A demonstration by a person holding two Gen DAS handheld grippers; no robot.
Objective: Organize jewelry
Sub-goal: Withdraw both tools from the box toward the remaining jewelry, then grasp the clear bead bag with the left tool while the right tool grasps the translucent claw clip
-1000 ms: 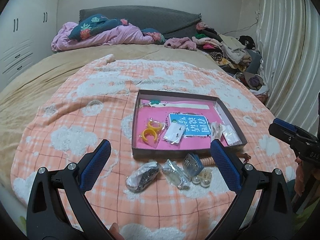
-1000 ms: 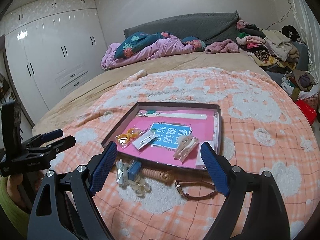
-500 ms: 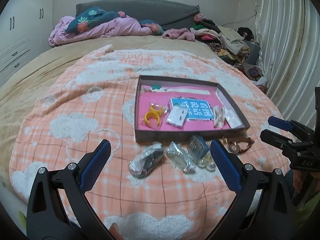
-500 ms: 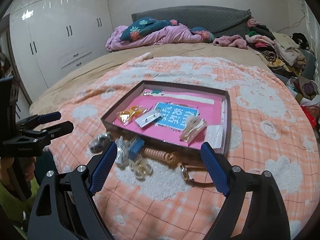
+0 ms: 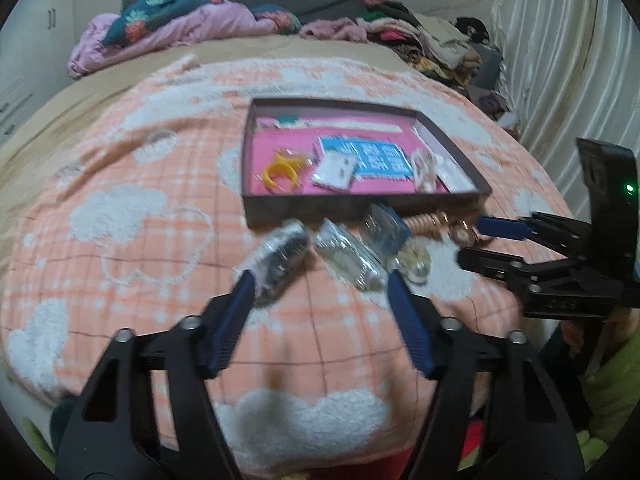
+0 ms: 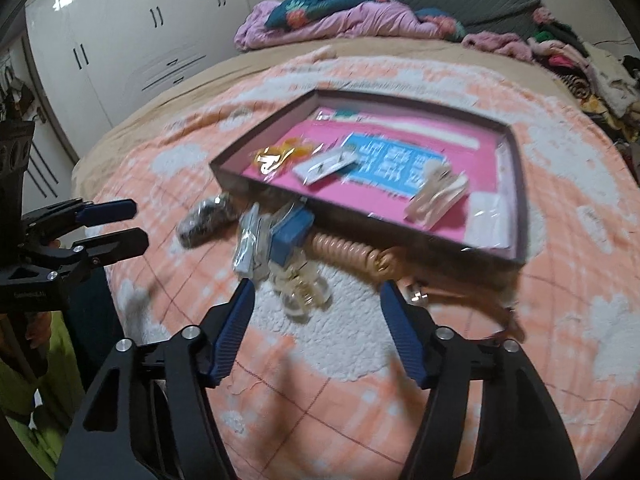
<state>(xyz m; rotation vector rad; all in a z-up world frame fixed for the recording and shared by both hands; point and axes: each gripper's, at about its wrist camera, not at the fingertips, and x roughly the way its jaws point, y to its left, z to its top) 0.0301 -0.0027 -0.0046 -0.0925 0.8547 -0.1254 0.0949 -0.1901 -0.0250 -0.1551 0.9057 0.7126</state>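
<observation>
A shallow dark box (image 5: pixel 280 212) (image 6: pixel 228 178) with a pink floor lies on an orange checked blanket. It holds a yellow ring (image 5: pixel 282 170), a white card (image 5: pixel 334 170), a blue card (image 5: pixel 376 158) and a clear hair clip (image 6: pixel 438 196). In front of the box lie a dark bagged item (image 5: pixel 280 258) (image 6: pixel 204 218), a clear packet (image 5: pixel 348 256), a blue packet (image 6: pixel 290 236), clear round pieces (image 6: pixel 302 294), a peach coiled tie (image 6: pixel 348 250) and a bracelet (image 5: pixel 464 234). My left gripper (image 5: pixel 320 280) is open above the packets. My right gripper (image 6: pixel 316 286) is open over the round pieces.
The blanket (image 5: pixel 132 216) covers a tan bed with piled bedding (image 5: pixel 180 16) by the grey headboard. Clothes (image 5: pixel 424 36) are heaped at the right, a curtain (image 5: pixel 560 60) behind them. White wardrobes (image 6: pixel 120 40) stand to the left.
Both grippers have moved forward and down toward the loose items in front of the box. The items and the box have not moved.
</observation>
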